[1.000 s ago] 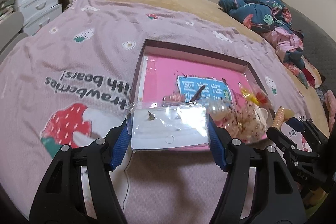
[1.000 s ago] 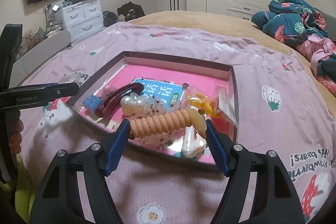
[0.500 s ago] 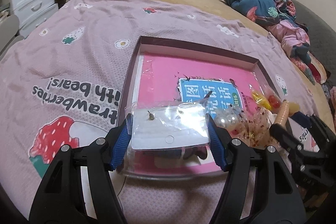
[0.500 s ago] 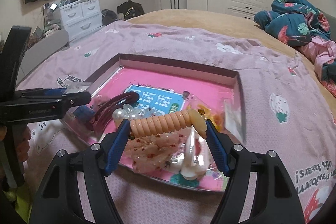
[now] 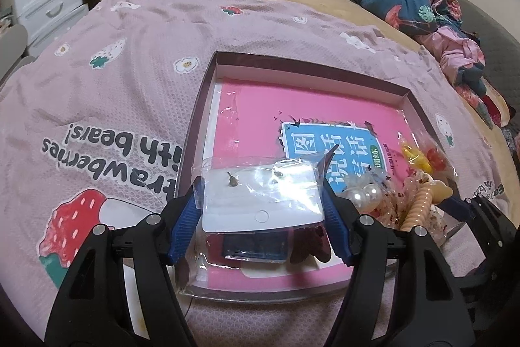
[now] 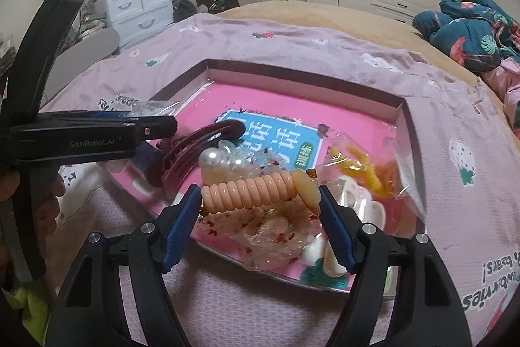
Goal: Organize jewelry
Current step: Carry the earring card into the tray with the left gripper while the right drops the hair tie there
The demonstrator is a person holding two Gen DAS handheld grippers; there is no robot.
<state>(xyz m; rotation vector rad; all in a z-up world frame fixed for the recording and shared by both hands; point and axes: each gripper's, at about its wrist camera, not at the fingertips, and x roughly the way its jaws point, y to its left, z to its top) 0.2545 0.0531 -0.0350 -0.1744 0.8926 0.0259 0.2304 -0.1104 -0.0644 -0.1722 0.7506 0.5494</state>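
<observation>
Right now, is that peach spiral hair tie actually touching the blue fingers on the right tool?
Touching. The right wrist view shows the spiral hair tie pressed end to end between both blue fingers of the right gripper, with no gap at either side.

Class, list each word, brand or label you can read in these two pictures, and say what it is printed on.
"GenRobot.AI": side of the left gripper.
"with bears!" and "strawberries", partly covered, upside down: pink blanket.
Large Chinese characters on the blue label of the pink book: too distorted to read surely.
Small green tag on that label: too small.
</observation>
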